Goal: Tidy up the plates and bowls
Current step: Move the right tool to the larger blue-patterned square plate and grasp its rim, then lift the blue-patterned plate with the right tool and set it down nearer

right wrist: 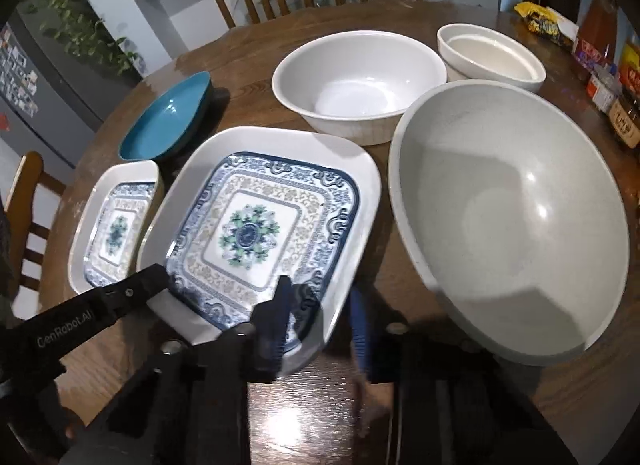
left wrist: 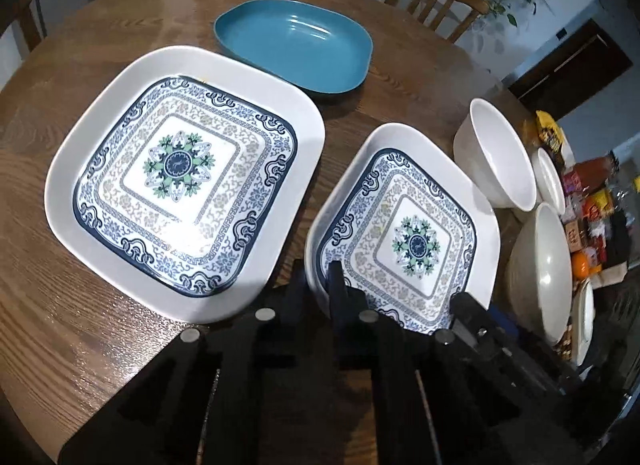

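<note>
Both tongs, left (left wrist: 318,279) and right (right wrist: 320,297), pinch the smaller patterned plate's (right wrist: 260,225) near rim (opposite corners).

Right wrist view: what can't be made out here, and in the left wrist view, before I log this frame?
- Right gripper: outer finger motion-blurred, right wrist view; whether its pads press the small patterned plate is unclear.
- Plate rim at the left gripper: covered by its fingers, left wrist view.
- Smallest white bowl: largely hidden behind the medium white bowl, left wrist view.
- Food packets: too small to read, left wrist view.
</note>
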